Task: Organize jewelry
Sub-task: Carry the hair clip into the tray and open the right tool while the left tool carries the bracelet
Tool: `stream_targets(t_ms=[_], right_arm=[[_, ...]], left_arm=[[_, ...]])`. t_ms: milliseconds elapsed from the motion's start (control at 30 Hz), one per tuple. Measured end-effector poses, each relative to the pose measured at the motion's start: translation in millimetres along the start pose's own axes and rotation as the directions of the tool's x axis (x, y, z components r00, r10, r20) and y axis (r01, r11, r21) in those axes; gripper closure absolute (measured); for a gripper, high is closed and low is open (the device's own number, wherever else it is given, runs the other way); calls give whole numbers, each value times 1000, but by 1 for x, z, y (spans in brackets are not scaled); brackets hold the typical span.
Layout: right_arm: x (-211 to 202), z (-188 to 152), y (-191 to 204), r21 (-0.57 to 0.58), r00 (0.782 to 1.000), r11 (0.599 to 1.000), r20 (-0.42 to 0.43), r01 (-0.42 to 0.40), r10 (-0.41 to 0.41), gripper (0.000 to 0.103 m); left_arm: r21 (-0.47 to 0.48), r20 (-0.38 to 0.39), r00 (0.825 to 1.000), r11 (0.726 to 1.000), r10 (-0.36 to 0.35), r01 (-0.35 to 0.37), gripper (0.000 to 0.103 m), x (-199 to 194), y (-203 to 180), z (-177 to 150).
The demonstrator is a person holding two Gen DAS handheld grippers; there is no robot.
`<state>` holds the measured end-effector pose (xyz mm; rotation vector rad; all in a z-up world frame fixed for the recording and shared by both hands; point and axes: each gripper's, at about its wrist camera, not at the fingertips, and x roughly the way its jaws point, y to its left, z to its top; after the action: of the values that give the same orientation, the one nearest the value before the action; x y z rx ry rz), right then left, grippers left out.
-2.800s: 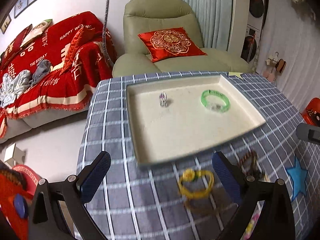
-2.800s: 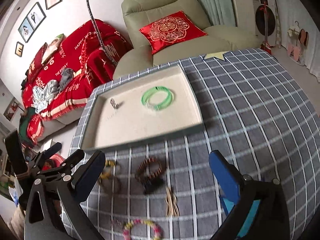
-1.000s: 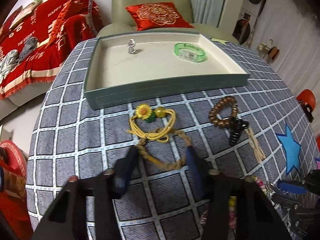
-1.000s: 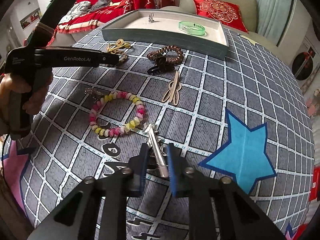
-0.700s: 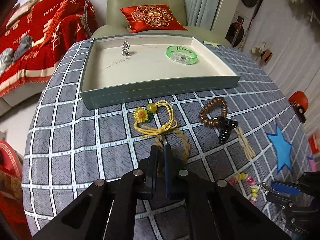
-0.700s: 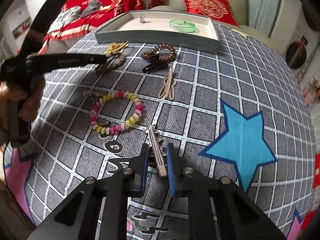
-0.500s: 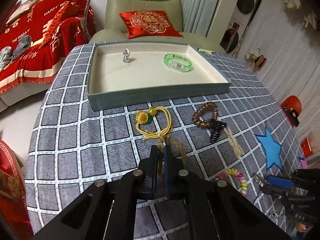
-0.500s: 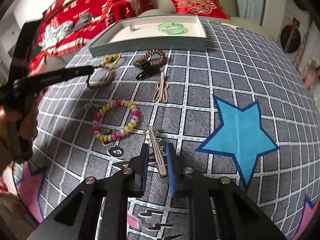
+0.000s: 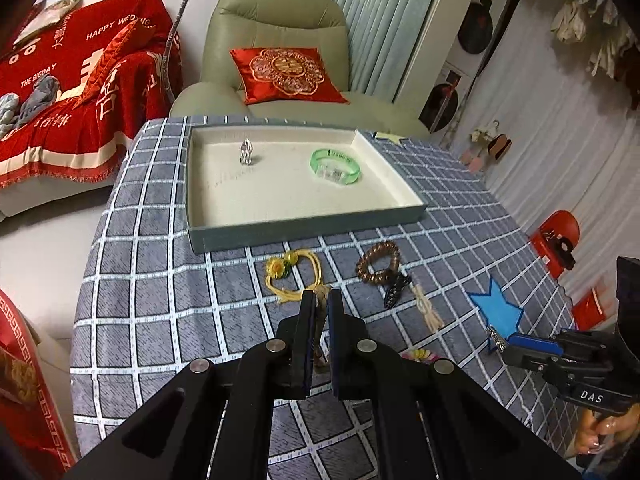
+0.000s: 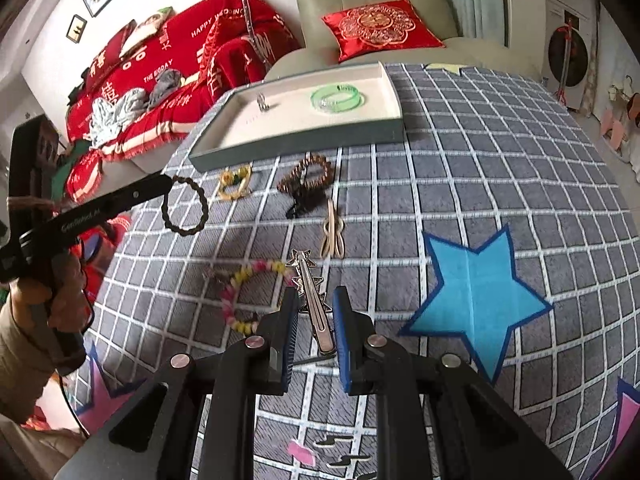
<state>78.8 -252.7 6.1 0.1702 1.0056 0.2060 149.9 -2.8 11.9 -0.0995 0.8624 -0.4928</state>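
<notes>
a: left gripper point(image 9: 319, 300) shut tight on the rope bracelet point(image 10: 185, 210), up off the cloth. why?
b: going to the tray point(image 9: 304, 224). right gripper point(image 10: 314, 308) pinching the star clip point(image 10: 310, 292) too.

Red sofa throw point(image 9: 80, 80): white lettering, with "HAPPY WED…" legible on the backrest and "THE BIGDAY" lower down; large white Chinese characters sit beside these but are not clear enough to read.
Same throw, right wrist view: "HAPPY WEDDING" and "THE BIGDAY" both legible.
Left gripper point(image 10: 166, 184), side of its black body: "GenRobot.AI" in pale print.
Right gripper point(image 9: 500, 345), on its black body near the hand: "DAS" in white capitals.
Red cushion point(image 9: 286, 74) on the armchair: gold embroidered medallion with a Chinese double-happiness character at its centre.
Green bangle point(image 9: 335, 165): dark print along its rim, too small to read.
</notes>
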Motion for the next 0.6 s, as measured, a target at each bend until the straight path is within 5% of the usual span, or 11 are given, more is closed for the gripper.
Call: stream_targets(t_ms=[600], right_arm=[[11, 114, 2, 39, 998, 999, 55, -13, 11, 84]], left_arm=[[-8, 77, 997, 1000, 14, -13, 81, 3, 16, 77]])
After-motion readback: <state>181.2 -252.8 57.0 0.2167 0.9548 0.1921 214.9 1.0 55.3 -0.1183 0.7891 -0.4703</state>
